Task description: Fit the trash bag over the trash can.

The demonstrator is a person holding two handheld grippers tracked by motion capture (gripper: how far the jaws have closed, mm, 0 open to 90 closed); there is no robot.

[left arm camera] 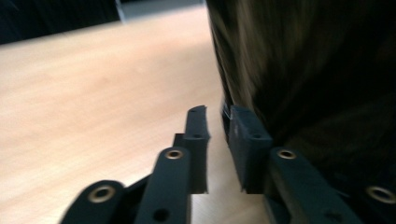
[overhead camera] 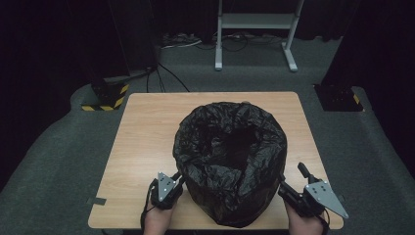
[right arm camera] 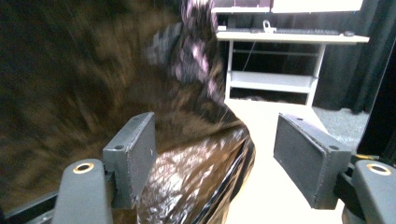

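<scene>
My left gripper [left arm camera: 217, 140] sits low over the wooden surface [left arm camera: 93, 93], jaws slightly parted with nothing between them, the right-hand one just beside the black bag [left arm camera: 317, 70] (blurred, crinkly plastic).

bag [overhead camera: 230, 161] on table [overhead camera: 147, 127] | left claw [overhead camera: 177, 182] left of bag | right claw [overhead camera: 288, 183] right
</scene>
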